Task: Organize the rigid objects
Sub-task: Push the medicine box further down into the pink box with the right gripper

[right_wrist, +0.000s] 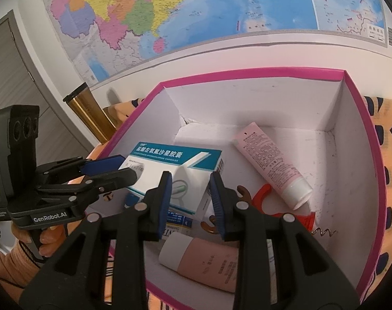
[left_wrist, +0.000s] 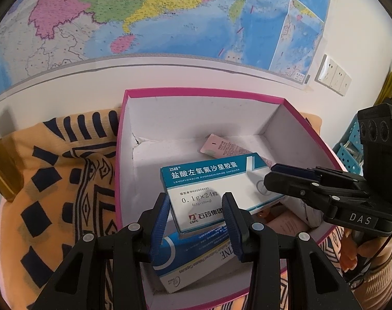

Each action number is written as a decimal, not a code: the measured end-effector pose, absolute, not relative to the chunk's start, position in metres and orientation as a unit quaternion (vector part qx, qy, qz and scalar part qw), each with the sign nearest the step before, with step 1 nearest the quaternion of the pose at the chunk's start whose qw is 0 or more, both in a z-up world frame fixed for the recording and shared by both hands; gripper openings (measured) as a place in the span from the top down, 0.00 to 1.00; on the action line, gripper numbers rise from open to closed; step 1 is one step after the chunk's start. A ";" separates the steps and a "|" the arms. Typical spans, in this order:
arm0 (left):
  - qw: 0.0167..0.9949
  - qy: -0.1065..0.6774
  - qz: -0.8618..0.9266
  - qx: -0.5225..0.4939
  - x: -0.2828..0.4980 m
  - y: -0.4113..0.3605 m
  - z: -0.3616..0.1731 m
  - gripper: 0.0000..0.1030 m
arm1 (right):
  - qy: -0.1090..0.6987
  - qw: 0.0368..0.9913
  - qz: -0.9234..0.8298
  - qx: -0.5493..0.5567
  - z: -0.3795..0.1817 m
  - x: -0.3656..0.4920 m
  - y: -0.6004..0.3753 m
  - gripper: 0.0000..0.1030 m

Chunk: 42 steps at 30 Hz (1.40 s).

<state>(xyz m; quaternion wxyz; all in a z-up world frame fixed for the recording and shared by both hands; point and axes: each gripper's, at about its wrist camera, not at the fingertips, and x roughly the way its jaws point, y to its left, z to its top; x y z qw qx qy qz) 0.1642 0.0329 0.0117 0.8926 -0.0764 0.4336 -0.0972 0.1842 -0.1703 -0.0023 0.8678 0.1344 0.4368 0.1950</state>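
The teal and white medicine box point(left_wrist: 211, 191) lies inside the pink-rimmed cardboard box point(left_wrist: 203, 94), tilted, with one end propped on a blue and white carton point(left_wrist: 193, 255) beneath it; in the left wrist view its long axis runs from the near left up toward the far right, printed face up; behind it a pale pink tube point(right_wrist: 273, 165) lies flat on the white floor of the box, its white cap toward the near right and its crimped end toward the far wall; close to the cap is a red corkscrew point(right_wrist: 270, 201) with its metal spiral pointing right, and a second, peach-coloured tube point(right_wrist: 203, 261) lies across the near part, white cap to the left; the cardboard box sits on an orange and navy patterned cloth point(left_wrist: 56, 180), with a wall map point(left_wrist: 154, 15) behind, a brass-coloured post point(right_wrist: 90, 113) to the left and a light blue basket point(left_wrist: 351, 147) off to the right; the left tool point(left_wrist: 196, 222) hovers over the medicine box's near end with its blue pads apart and nothing pinched between them; the right tool point(right_wrist: 192, 204) hangs likewise over the other end, pads parted, gripping nothing that I can see.
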 end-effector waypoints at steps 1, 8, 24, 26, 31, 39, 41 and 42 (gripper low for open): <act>0.893 0.434 -0.097 -0.076 0.164 0.033 0.012 0.60 | 0.437 0.868 0.195 0.135 -0.003 0.185 -0.170 0.68; 0.892 0.434 -0.096 -0.076 0.168 0.032 0.011 0.60 | 0.438 0.867 0.192 0.137 -0.004 0.187 -0.171 0.68; 0.889 0.442 -0.094 -0.071 0.179 0.029 0.009 0.60 | 0.439 0.867 0.188 0.139 -0.002 0.188 -0.174 0.68; 0.889 0.443 -0.093 -0.070 0.181 0.029 0.009 0.60 | 0.439 0.868 0.187 0.139 -0.002 0.188 -0.175 0.68; 0.888 0.445 -0.094 -0.069 0.184 0.027 0.009 0.60 | 0.439 0.868 0.185 0.139 -0.001 0.188 -0.176 0.68; 0.887 0.446 -0.094 -0.071 0.186 0.028 0.008 0.60 | 0.441 0.869 0.180 0.138 0.000 0.191 -0.177 0.68; 0.887 0.447 -0.092 -0.072 0.186 0.028 0.008 0.60 | 0.442 0.869 0.179 0.136 0.001 0.192 -0.176 0.68; 0.887 0.447 -0.092 -0.073 0.187 0.028 0.008 0.59 | 0.442 0.869 0.179 0.135 0.001 0.192 -0.176 0.68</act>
